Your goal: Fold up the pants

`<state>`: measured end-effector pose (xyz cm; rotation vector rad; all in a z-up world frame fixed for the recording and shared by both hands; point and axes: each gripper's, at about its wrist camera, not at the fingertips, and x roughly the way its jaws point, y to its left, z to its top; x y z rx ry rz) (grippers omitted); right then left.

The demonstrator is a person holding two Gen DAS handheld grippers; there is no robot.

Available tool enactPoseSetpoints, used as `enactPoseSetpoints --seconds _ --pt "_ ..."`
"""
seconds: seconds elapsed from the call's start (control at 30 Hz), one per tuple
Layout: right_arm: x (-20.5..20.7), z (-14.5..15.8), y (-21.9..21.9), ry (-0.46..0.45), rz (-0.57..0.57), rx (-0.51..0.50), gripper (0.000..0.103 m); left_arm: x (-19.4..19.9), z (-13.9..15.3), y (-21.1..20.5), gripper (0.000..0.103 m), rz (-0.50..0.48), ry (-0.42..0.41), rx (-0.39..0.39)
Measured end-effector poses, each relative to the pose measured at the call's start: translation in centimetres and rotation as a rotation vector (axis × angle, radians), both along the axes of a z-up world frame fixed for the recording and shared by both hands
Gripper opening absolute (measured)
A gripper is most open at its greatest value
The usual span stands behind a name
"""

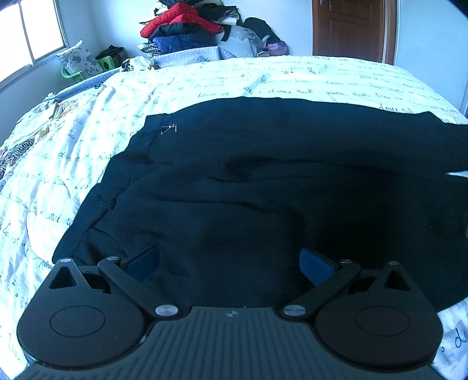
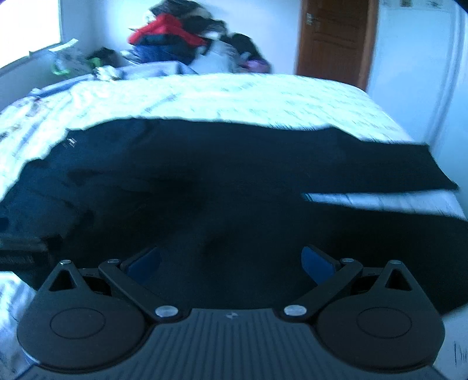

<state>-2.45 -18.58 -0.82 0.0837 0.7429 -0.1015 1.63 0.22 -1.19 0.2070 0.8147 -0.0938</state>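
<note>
Black pants (image 1: pixel 248 181) lie spread across a white bedspread with script print (image 1: pixel 204 84). Their waistband end, with a small light logo (image 1: pixel 169 128), is to the left in the left wrist view. My left gripper (image 1: pixel 229 263) hovers over the near part of the pants, open, blue pads wide apart with only cloth below. In the blurred right wrist view the pants (image 2: pixel 234 175) run rightward and split into two legs with a strip of bedspread (image 2: pixel 380 201) between them. My right gripper (image 2: pixel 231 261) is open above the near leg, nothing between its pads.
A heap of clothes (image 1: pixel 187 32) with a red jacket is piled behind the bed. A floral pillow (image 1: pixel 77 60) and a green object (image 1: pixel 105 62) sit by the window (image 1: pixel 32 32) at left. A brown door (image 1: pixel 351 26) stands at the back right. The bed edge drops off at right.
</note>
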Motion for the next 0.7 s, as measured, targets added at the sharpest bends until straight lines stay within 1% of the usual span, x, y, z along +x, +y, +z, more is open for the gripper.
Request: enactPoseSetpoints --seconds 0.07,0.1,0.17,0.2,0.27,0.3,0.4,0.5,0.6,0.7 --pt "1.1 1.3 -0.3 -0.083 0.09 0.001 0.103 0.5 0.4 0.4 0.103 0.012 -0.008 0.001" --pt "2.1 2.1 -0.4 -0.138 0.154 -0.016 0.103 0.9 0.8 0.7 0.103 0.019 -0.014 -0.001" --pt "4.5 3.4 -0.2 -0.199 0.274 -0.081 0.103 1.8 1.6 1.4 0.103 0.04 -0.032 -0.005" --pt "6.2 3.9 0.1 -0.21 0.327 -0.124 0.103 2.3 2.1 1.9 0.103 0.053 -0.042 -0.008" --pt "10.2 4.6 0.7 -0.194 0.417 -0.179 0.103 3.4 3.2 2.9 0.103 0.084 -0.06 -0.014" --pt "12.2 4.7 1.0 -0.182 0.464 -0.181 0.103 4.0 3.8 3.4 0.103 0.1 -0.071 -0.015" --pt "17.8 4.4 1.7 -0.161 0.58 -0.138 0.103 5.8 5.2 5.0 0.103 0.147 -0.103 0.004" --pt "22.5 3.4 3.3 -0.135 0.616 -0.121 0.103 8.0 6.5 6.4 0.103 0.206 -0.125 0.042" --pt "26.9 2.0 5.6 -0.077 0.668 -0.105 0.103 10.3 7.7 7.7 0.103 0.269 -0.146 0.075" --pt "30.8 0.2 7.8 -0.001 0.708 -0.118 0.103 12.4 8.2 8.7 0.103 0.318 -0.155 0.09"
